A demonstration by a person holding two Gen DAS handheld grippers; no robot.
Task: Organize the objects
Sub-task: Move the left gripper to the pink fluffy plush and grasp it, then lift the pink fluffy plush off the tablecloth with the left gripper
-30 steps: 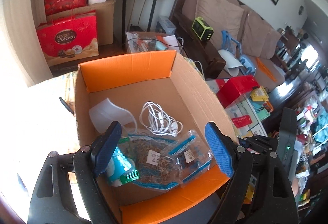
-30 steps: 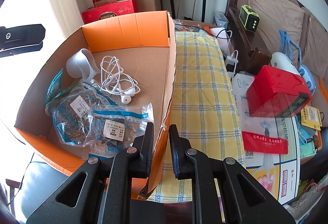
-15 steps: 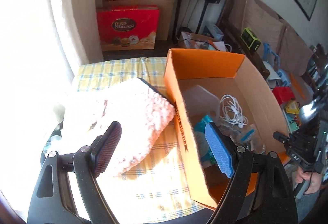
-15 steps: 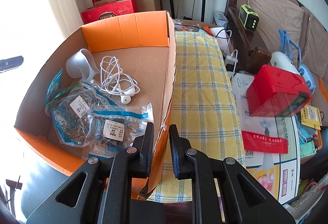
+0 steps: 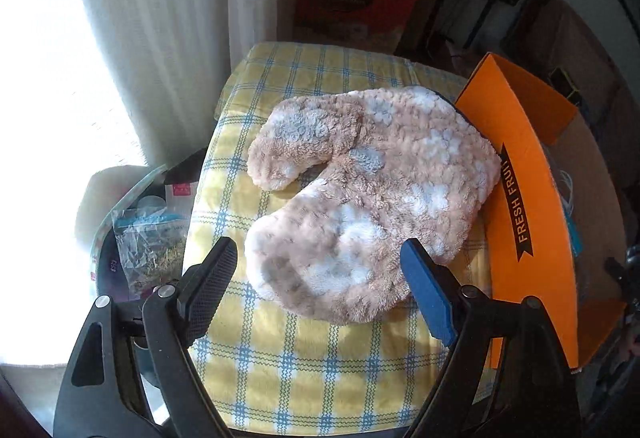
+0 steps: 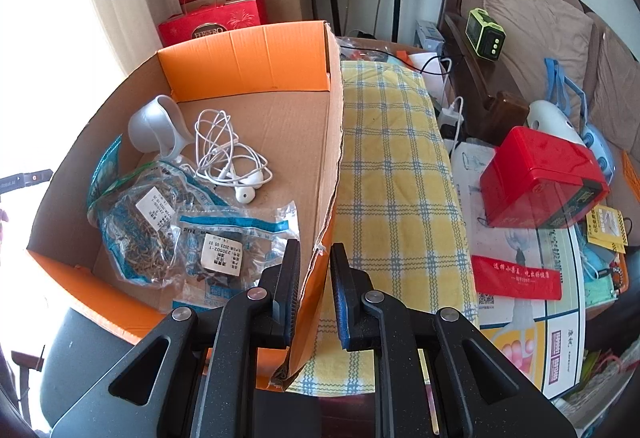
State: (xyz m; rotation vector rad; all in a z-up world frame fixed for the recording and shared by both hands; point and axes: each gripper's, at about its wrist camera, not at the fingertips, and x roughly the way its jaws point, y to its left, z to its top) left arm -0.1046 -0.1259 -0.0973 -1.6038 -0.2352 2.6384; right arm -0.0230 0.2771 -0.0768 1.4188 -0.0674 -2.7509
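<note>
A fluffy beige and white plush mitten (image 5: 372, 189) lies on the yellow checked cloth (image 5: 320, 378), just left of the orange cardboard box (image 5: 520, 177). My left gripper (image 5: 320, 278) hangs open over the mitten's near end, one finger on each side and neither touching it. My right gripper (image 6: 316, 278) is shut on the box's right wall (image 6: 332, 165), which runs up between its pads. Inside the box lie a white cup (image 6: 154, 125), tangled white earphones (image 6: 228, 161) and two zip bags (image 6: 148, 230) of dried goods.
A clear bag (image 5: 140, 238) sits in a bin left of the cloth, beside the curtain (image 5: 168, 37). A red box (image 6: 540, 181) and papers crowd the table right of the cloth (image 6: 392, 165). Red gift bags (image 6: 212, 17), speakers and a sofa stand behind.
My left gripper swung from above the box's contents leftward and down over the plush mitten, still open. The right gripper and the box have not moved.
</note>
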